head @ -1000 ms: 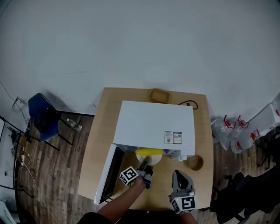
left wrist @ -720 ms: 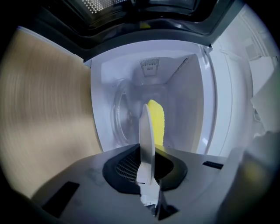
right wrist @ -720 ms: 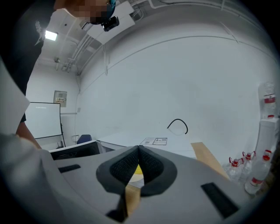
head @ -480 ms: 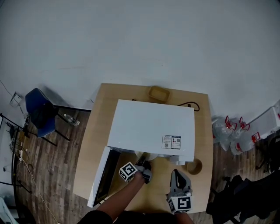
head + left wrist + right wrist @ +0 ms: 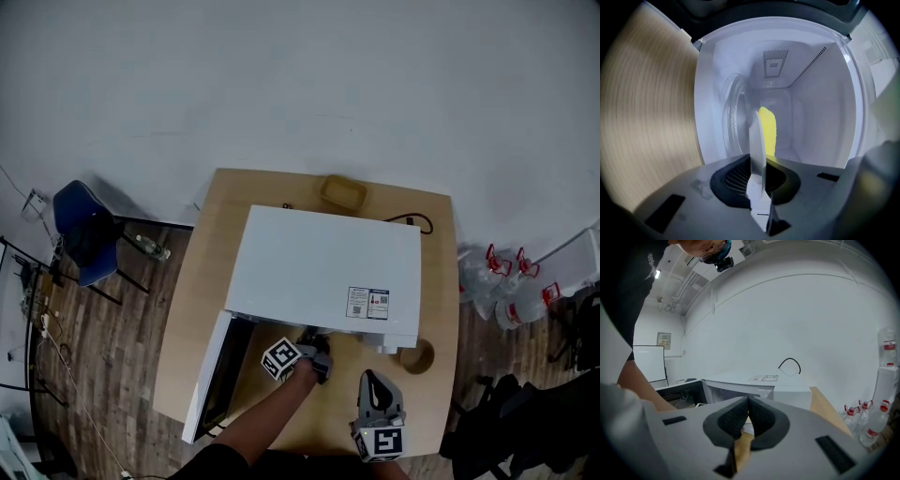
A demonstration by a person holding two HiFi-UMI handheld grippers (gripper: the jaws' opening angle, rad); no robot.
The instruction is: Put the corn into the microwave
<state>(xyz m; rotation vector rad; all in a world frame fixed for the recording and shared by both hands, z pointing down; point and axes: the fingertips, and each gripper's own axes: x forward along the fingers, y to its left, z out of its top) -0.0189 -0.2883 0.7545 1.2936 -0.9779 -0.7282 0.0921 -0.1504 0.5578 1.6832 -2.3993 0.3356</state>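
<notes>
The white microwave point(image 5: 319, 267) stands on the wooden table point(image 5: 202, 281) with its door point(image 5: 214, 389) swung open to the left. My left gripper point(image 5: 314, 342) reaches into the opening, shut on the rim of a white plate point(image 5: 757, 150). The yellow corn point(image 5: 768, 131) lies on that plate, inside the white cavity point(image 5: 825, 108) and over the glass turntable point(image 5: 733, 117). In the head view the microwave's top hides plate and corn. My right gripper point(image 5: 373, 389) hovers in front of the microwave point(image 5: 759, 383), jaws shut with nothing between them.
A round wooden bowl point(image 5: 416, 356) sits by the microwave's front right corner. A wooden tray point(image 5: 342, 193) and a black cable point(image 5: 417, 223) lie behind it. A blue chair point(image 5: 82, 230) stands left of the table, and water bottles point(image 5: 506, 291) right of it.
My left gripper has pushed forward, and the plate with the corn has gone from in front of the opening to under the microwave's top. The right gripper has sunk slightly.
</notes>
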